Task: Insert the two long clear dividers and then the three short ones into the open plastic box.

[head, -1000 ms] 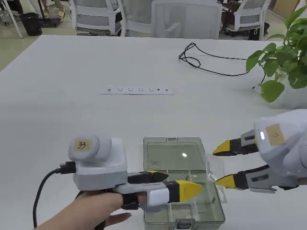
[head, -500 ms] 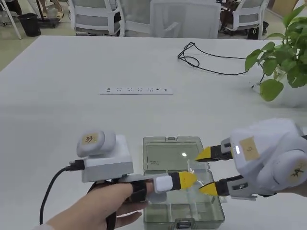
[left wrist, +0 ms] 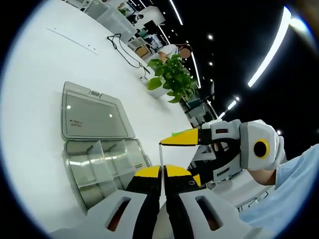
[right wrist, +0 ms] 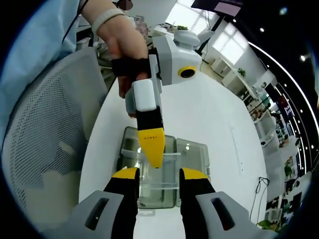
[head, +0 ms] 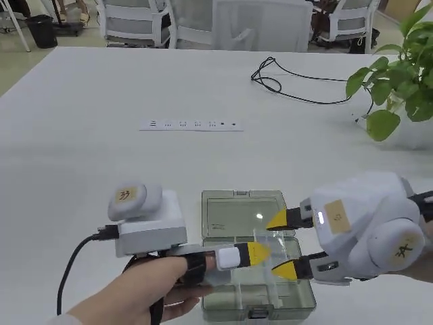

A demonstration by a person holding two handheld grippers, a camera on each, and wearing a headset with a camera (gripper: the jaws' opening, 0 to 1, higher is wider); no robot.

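The left claw clamps a clear divider over the box, right claw gaping beside; other dividers already sit below

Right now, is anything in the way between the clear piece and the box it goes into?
Nothing I can see. The left tool pinches the clear divider above the open box, with bare space below it. The right tool is open at the divider's side, not underneath.

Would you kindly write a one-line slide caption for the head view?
Left gripper holds a clear divider above the open plastic box, with the open right gripper alongside.
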